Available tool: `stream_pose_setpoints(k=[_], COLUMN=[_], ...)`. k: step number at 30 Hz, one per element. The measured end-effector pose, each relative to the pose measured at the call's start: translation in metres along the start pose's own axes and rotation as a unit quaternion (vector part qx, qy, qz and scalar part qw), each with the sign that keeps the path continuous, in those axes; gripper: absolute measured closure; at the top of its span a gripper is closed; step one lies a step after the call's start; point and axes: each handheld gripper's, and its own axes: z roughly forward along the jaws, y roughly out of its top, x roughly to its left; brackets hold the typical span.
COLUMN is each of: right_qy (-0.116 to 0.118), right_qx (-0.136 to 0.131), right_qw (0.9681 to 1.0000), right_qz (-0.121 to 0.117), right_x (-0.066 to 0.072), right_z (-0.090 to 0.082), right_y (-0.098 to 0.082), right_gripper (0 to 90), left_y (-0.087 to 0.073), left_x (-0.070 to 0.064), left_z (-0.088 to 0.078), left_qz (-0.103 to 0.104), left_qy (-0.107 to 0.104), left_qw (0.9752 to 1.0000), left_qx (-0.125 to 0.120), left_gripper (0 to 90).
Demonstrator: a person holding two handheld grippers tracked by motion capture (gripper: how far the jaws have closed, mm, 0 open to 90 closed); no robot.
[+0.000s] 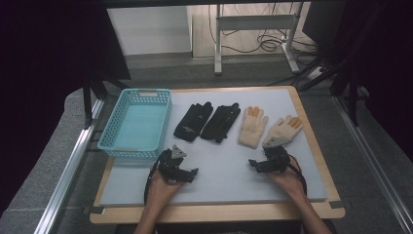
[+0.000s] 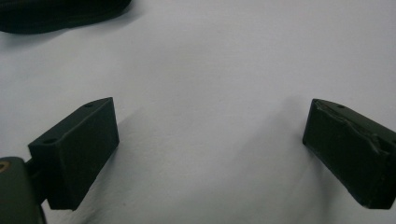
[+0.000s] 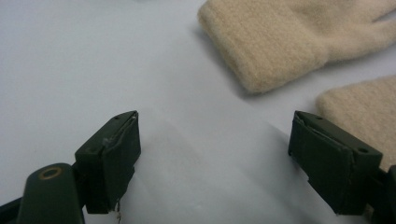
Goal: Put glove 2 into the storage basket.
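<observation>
Two black gloves (image 1: 194, 122) (image 1: 221, 122) lie side by side at the middle of the pale mat (image 1: 219, 180). Two cream gloves with orange fingertips (image 1: 253, 126) (image 1: 284, 129) lie to their right. My left gripper (image 1: 194, 174) rests low on the mat below the black gloves, open, jaws wide apart over bare mat (image 2: 210, 140). A black glove's edge (image 2: 60, 14) shows at the top left of the left gripper view. My right gripper (image 1: 252, 164) is open just below the cream gloves, whose cuffs (image 3: 275, 46) (image 3: 364, 112) lie ahead of its jaws.
A light blue plastic basket (image 1: 110, 131) with nothing in it stands at the mat's left, beside the black gloves. The wooden table edge (image 1: 219, 213) runs along the front. Metal rails flank the table, and a desk frame with cables stands behind.
</observation>
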Motion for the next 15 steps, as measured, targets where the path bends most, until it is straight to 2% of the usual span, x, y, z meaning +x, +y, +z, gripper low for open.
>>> stream_pose_setpoints(k=[15], right_qy=[0.005], right_qx=[-0.003], right_qw=[1.0], right_qz=[-0.003], right_x=[0.0007], right_z=[-0.0051], right_y=[0.0056], right_gripper=[17.2], left_y=[0.0], left_x=[0.0004], left_z=[0.0], left_qz=[0.0], left_qy=[-0.001], left_qw=[1.0], left_qx=[-0.001], left_gripper=[4.1])
